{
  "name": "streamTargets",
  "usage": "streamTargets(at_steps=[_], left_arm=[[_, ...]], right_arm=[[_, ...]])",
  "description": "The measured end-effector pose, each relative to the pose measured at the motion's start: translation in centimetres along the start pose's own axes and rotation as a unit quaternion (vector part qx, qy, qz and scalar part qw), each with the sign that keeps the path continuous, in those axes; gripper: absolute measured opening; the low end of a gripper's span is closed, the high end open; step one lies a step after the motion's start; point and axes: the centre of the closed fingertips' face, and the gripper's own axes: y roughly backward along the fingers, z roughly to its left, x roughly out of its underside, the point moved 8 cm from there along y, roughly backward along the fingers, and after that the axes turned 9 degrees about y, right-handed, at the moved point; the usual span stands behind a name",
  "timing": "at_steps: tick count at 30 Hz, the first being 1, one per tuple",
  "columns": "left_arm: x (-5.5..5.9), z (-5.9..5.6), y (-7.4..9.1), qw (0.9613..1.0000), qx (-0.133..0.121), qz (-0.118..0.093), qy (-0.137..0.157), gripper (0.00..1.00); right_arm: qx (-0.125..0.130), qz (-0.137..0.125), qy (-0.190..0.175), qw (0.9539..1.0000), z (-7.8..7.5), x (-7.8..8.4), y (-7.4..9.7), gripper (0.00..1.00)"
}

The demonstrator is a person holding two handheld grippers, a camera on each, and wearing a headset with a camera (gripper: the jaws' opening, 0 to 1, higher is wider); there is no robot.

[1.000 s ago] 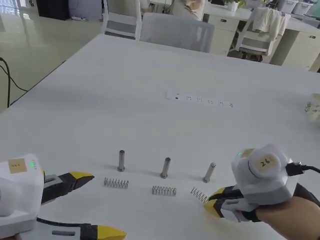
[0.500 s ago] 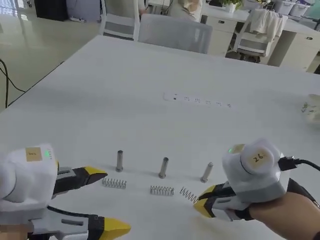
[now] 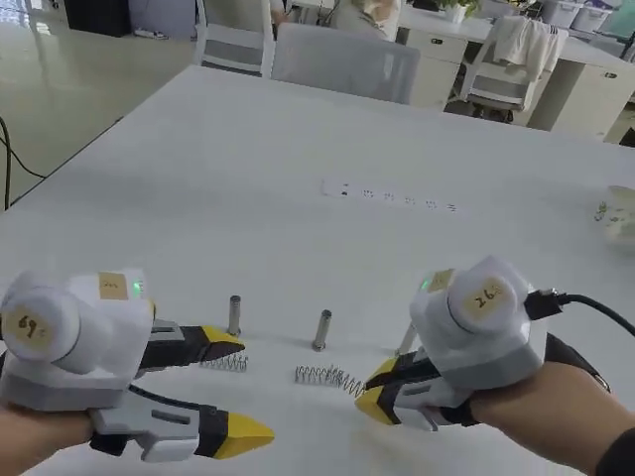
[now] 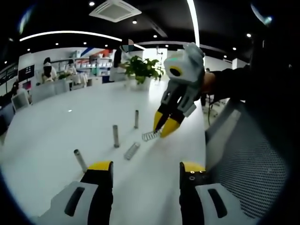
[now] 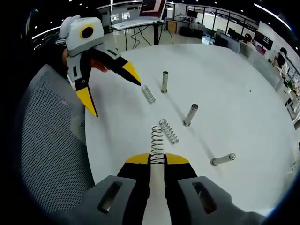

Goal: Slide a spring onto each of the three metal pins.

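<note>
Three short metal pins stand in a row on the white table: left pin (image 3: pixel 235 315), middle pin (image 3: pixel 321 330), and right pin (image 3: pixel 405 342), which is partly behind my right gripper. My right gripper (image 3: pixel 367 389) (image 5: pixel 157 159) is shut on one end of a spring (image 5: pixel 157 138) (image 3: pixel 352 383); its free end points toward the middle spring (image 3: pixel 317 375) (image 5: pixel 168 131). The left spring (image 3: pixel 226 363) (image 5: pixel 148 93) lies in front of the left pin. My left gripper (image 3: pixel 243 387) (image 4: pixel 146 167) is open, with its upper tip beside that spring.
A row of inset sockets (image 3: pixel 387 195) runs across the middle of the table (image 3: pixel 298 159). Grey chairs (image 3: pixel 342 59) stand at its far edge. A small pale object (image 3: pixel 615 213) sits at the right edge. Desks and people are further back.
My right gripper has shut on the right spring and carried it left, toward the middle spring. My left gripper has moved forward to the left spring. The camera dipped slightly.
</note>
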Motion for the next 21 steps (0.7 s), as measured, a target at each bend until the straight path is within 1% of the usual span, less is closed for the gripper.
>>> streamTargets(at_steps=[5,11,16,21], left_arm=[[-0.2,-0.1,-0.5,0.9998,0.013,0.009,-0.011,0.48],[-0.3,-0.4,-1.1,0.9994,0.026,0.012,-0.021,0.44],[-0.2,-0.5,-1.6,0.9988,0.033,0.018,-0.032,0.39],[-0.2,-0.9,-1.8,0.9978,0.043,0.018,-0.046,0.33]], right_arm=[[-0.009,0.003,0.014,0.9999,0.5,-0.5,-0.3,0.08],[-0.021,0.004,0.025,0.9994,1.0,-0.9,-0.5,0.08],[-0.034,0.001,0.037,0.9987,1.5,-1.4,-0.7,0.08],[-0.044,0.004,0.053,0.9976,2.1,-1.9,-0.9,0.08]])
